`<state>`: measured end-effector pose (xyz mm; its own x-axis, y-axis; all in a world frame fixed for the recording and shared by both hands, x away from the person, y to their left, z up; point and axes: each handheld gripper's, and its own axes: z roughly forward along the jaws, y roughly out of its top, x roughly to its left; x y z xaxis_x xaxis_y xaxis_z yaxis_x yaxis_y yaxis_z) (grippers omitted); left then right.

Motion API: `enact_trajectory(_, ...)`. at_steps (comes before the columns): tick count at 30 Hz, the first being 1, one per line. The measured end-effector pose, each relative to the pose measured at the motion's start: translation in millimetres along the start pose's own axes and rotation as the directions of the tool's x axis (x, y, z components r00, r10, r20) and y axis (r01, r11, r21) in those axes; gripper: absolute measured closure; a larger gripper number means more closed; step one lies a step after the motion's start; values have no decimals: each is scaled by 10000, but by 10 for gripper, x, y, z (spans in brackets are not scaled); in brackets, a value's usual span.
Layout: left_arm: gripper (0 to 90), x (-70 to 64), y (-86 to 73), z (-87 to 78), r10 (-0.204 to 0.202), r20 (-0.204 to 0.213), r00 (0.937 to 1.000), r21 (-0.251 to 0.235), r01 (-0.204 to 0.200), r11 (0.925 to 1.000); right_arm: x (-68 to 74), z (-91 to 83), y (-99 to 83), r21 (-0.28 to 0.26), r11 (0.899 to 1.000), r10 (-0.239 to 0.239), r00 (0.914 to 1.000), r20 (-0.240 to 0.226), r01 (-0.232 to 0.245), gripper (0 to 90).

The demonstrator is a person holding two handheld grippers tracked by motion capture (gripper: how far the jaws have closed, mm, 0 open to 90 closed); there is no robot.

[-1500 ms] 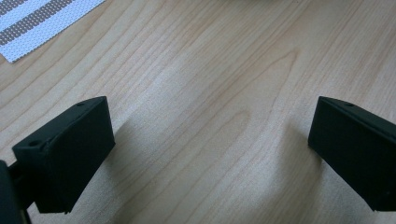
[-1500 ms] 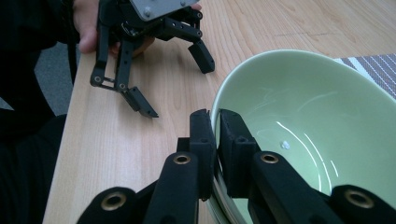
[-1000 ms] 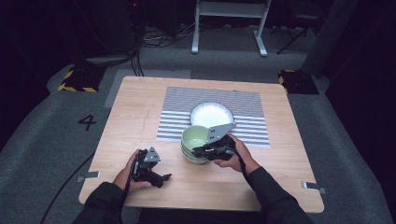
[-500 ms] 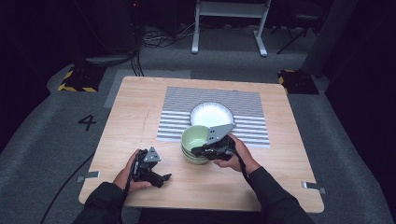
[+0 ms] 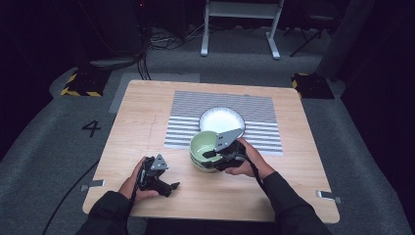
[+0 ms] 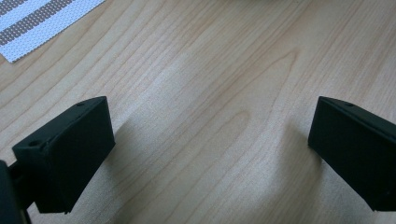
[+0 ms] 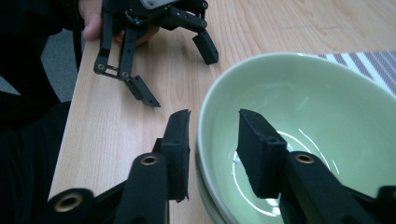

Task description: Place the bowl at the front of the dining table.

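Pale green bowls (image 5: pixel 204 142) are stacked at the near edge of the striped mat (image 5: pixel 188 110). My right gripper (image 5: pixel 209 153) is open and straddles the top bowl's near rim. In the right gripper view the top bowl (image 7: pixel 303 107) is close up, with one jaw of the right gripper (image 7: pixel 210 135) outside the rim and the other inside, a small gap still showing. My left gripper (image 5: pixel 169 188) rests open over bare wood at the front left. The left gripper (image 6: pixel 210 154) has nothing between its jaws.
A white plate (image 5: pixel 222 120) lies on the mat just behind the bowls. A corner of the mat (image 6: pixel 32 23) shows in the left gripper view. The left gripper (image 7: pixel 180 77) sits near the table's front edge (image 5: pixel 210 213). Bare wood lies to both sides.
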<state>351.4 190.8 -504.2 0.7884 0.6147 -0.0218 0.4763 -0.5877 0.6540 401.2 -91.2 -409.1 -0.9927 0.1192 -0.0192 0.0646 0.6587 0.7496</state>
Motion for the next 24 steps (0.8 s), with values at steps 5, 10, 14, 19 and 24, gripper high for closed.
enact_trajectory(5, 3, 0, 0, -1, -1, 11, 10000, 17, 1, 10000, -91, 57, -26, 425, 9989, 240, 9978, -624, -214, 626)
enact_trajectory(10, 3, 0, 1, -1, 3, 7, 10000, 15, -3, 10000, -167, 121, -38, 708, 9964, 558, 9884, -1416, -461, 747)
enact_trajectory(14, 3, 0, 1, -1, 0, 10, 10000, 16, 0, 10000, -159, 119, -26, 768, 9964, 473, 9865, -1565, -356, 781)
enact_trajectory(19, 3, 0, 1, -1, 1, 0, 10000, 15, -1, 10000, -158, 71, -5, 516, 9980, 450, 9874, -1519, -376, 819)
enact_trajectory(24, 3, 0, 1, -2, 4, 1, 10000, 20, -4, 10000, -135, 60, 6, 330, 9989, 386, 9910, -1278, -346, 826)
